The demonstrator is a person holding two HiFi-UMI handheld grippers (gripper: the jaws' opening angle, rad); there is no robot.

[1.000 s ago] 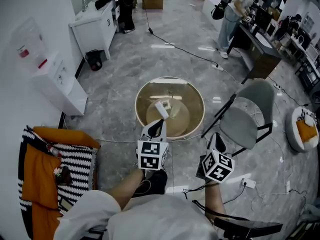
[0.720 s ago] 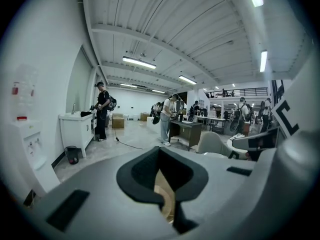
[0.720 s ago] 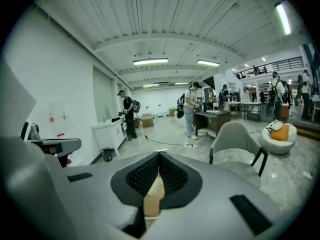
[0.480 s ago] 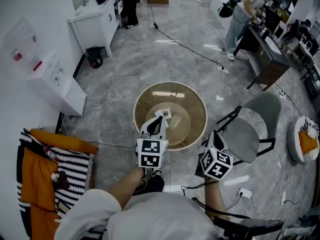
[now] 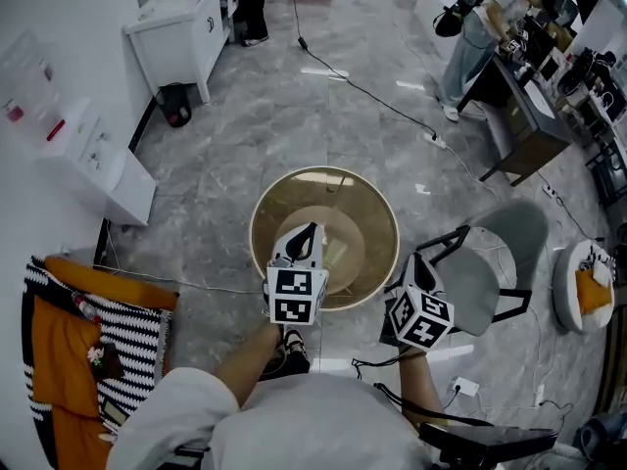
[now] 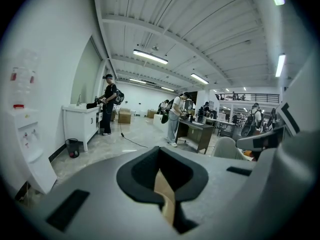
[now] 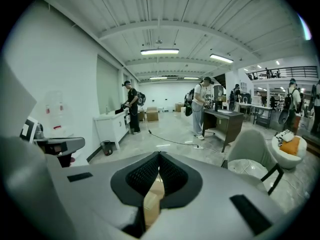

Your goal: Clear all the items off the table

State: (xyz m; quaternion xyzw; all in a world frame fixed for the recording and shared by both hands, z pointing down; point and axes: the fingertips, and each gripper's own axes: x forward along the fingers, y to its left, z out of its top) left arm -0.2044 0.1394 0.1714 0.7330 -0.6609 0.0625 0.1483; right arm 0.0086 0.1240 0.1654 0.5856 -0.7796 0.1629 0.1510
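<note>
**Glass-topped round table, both grippers closed**

Round table [image 5: 263,207] with a tan rim stands on the grey marble floor [image 5: 225,145], straight ahead of the person. Left gripper [image 5: 306,231] overlaps the table's near half and covers its middle; jaws together, nothing clamped. Right gripper [image 5: 419,262] is just off the table's right rim; jaws together, nothing clamped. Grey chair [image 5: 490,253] stands right of the table. Striped cloth with orange fabric [image 5: 137,331] lies at the left. White cabinet [image 5: 176,27] stands far left.
</note>
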